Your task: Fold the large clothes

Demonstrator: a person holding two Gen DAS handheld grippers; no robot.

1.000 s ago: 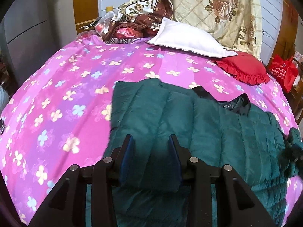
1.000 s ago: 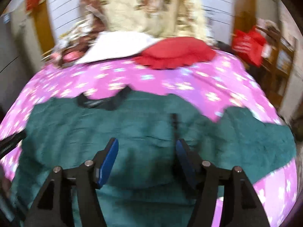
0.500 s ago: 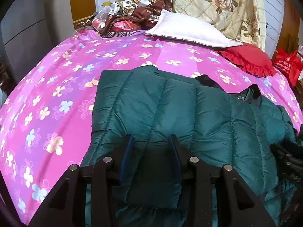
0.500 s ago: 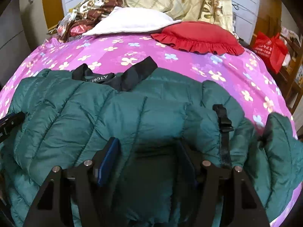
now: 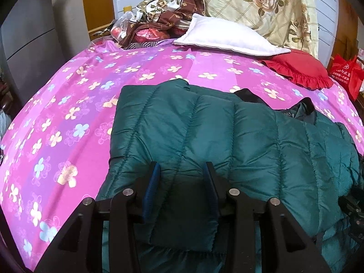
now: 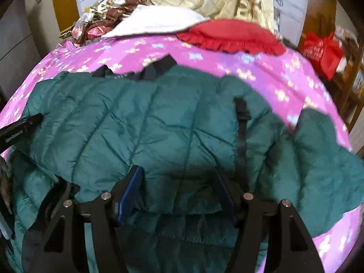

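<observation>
On the pink flowered bedspread, the green quilted jacket is lying spread across the near half of the bed, with a folded-over layer sitting on top and its lower edge ending just between your grippers' fingers. The black collar is pointing toward the head of the bed, and a black strap is running down the jacket's right side in the right wrist view. One green sleeve is trailing off to the right, resting on the bedspread.

You are holding the left gripper with its fingers parted to a moderate gap, a fold of the jacket lying between the blue pads; whether the pads are pressing it, you cannot tell. You are holding the right gripper wider apart, its fingers straddling the folded edge without closing on it. The right wrist view is blurred.

Beyond the jacket, a white pillow and a red ruffled cushion are lying at the head of the bed, touching each other. A floral quilt is hanging behind them, a heap of patterned cloth is sitting at the left, and a red bag is standing off the bed's right side.
</observation>
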